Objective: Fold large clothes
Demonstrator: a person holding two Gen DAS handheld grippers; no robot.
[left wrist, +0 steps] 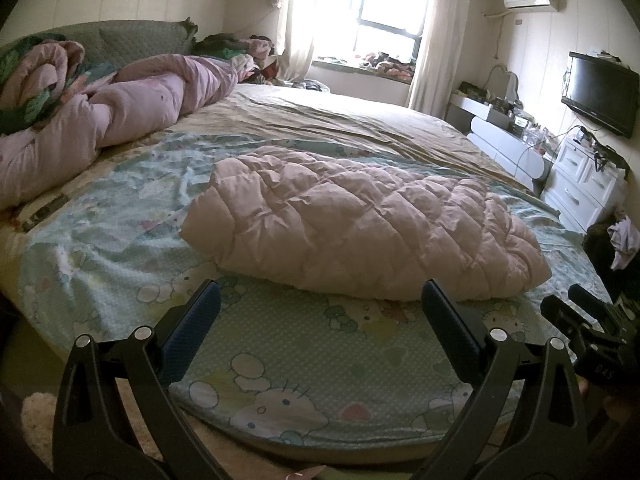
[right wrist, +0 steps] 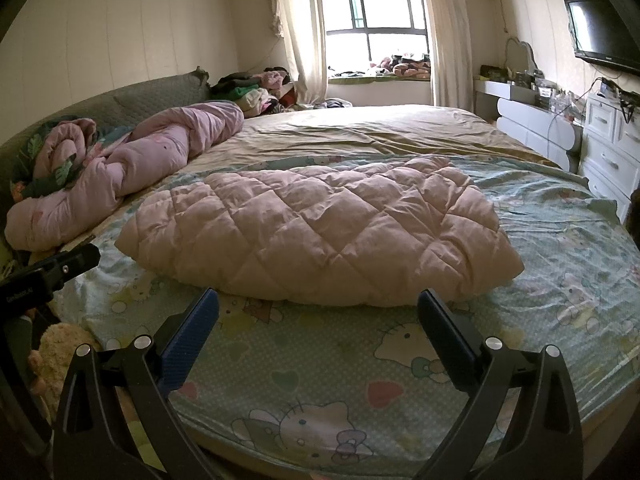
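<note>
Right wrist — folded coat (right wrist: pixel 320 232) on bed (right wrist: pixel 400 380)

Two hand-held grippers, both built the same way. The left gripper (left wrist: pixel 320 304) has two black plastic arms that spread in a V, each with a long triangular cutout. Round silver screws (left wrist: pixel 143 333) mark the pivots, two on each side. Its fingers (left wrist: pixel 448 330) are flat black bars lined with dark blue, finely textured pads. The right gripper (right wrist: pixel 318 308) shows the same black arms, silver screws and blue-lined fingers (right wrist: pixel 192 336). Seen from the other camera, each gripper's black body carries small white lettering, too small to read fully.
</note>
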